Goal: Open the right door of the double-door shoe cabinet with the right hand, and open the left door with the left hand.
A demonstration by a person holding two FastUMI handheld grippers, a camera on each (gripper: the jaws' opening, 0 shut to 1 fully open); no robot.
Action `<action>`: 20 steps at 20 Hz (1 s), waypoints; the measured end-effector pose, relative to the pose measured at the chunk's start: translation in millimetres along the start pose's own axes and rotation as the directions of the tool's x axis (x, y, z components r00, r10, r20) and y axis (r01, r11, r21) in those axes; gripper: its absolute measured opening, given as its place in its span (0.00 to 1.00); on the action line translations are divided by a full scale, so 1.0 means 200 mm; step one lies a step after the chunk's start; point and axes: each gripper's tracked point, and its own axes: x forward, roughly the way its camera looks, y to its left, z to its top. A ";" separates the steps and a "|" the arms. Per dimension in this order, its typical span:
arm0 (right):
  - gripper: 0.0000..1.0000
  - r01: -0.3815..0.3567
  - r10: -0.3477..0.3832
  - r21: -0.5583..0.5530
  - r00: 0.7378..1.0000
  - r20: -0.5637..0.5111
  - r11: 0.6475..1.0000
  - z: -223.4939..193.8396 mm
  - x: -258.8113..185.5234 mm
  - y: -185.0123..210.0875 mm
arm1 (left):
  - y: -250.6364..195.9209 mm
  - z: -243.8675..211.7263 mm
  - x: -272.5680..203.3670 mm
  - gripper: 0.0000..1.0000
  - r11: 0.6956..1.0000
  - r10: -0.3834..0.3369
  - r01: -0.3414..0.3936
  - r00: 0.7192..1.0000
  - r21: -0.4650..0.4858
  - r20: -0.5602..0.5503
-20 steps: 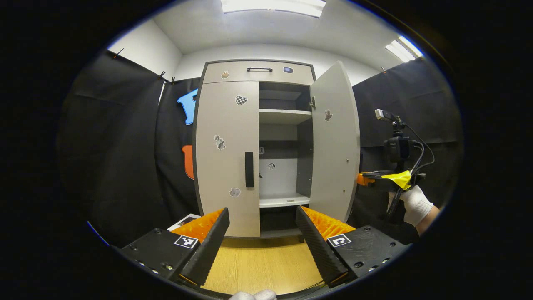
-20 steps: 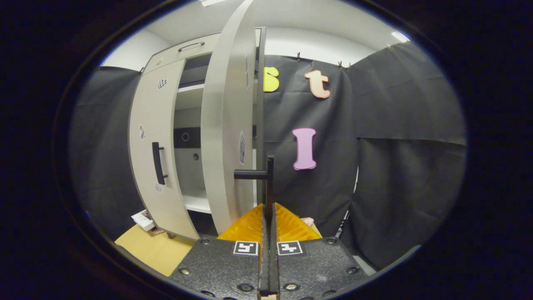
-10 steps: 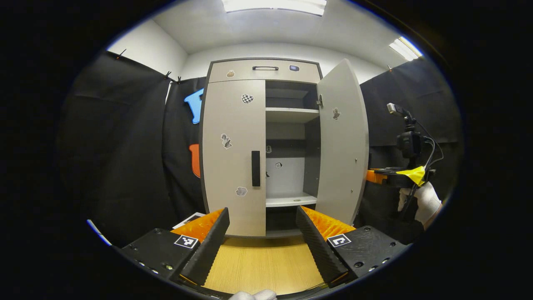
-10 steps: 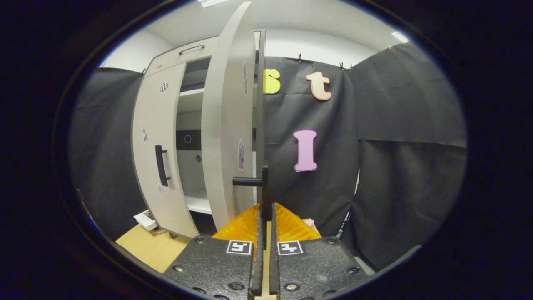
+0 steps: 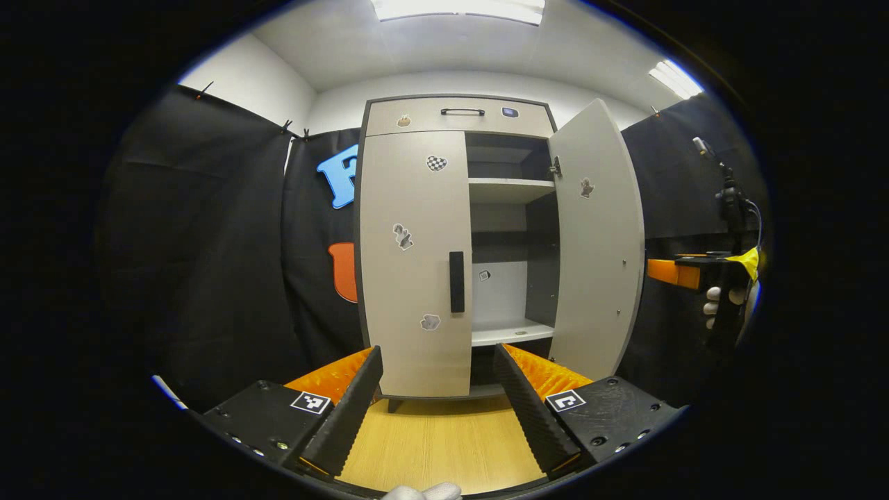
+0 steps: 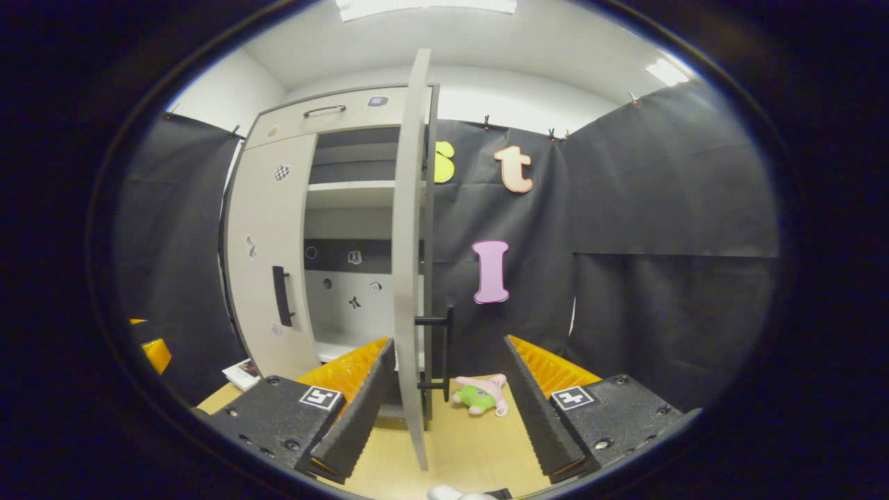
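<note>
Right door (image 6: 406, 278) open — left door (image 5: 415, 264) shut.
We see both grippers empty, fingers spread; the left gripper (image 5: 437, 396) faces the upright left handle (image 5: 456, 282) straight ahead — nearer than the right gripper (image 6: 448, 396).

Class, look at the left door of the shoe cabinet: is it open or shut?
Shut. The left door lies flat across the cabinet front, hiding what is behind it, while the right door is swung out, showing the shelves.

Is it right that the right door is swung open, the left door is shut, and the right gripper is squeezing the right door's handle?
Not quite. In the right gripper view the right gripper is open, its fingers apart and off the right door's handle. The right door is swung open and the left door is shut.
</note>
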 end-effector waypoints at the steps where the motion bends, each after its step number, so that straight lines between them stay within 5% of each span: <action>1: 0.96 -0.012 0.012 -0.003 1.000 0.004 1.000 0.00 -0.03 0.05 | 0.03 -0.01 0.01 0.96 1.000 -0.001 0.001 1.000 0.003 -0.001; 10: 0.99 -0.094 0.095 0.035 0.995 -0.030 0.995 -0.19 -0.23 0.42 | 0.17 -0.11 0.12 0.96 1.000 -0.008 0.009 0.999 0.008 -0.031; 20: 0.99 -0.090 0.091 0.035 0.996 -0.020 0.995 -0.12 -0.21 0.43 | 0.09 -0.01 0.64 0.96 0.999 -0.043 0.043 0.999 0.005 0.001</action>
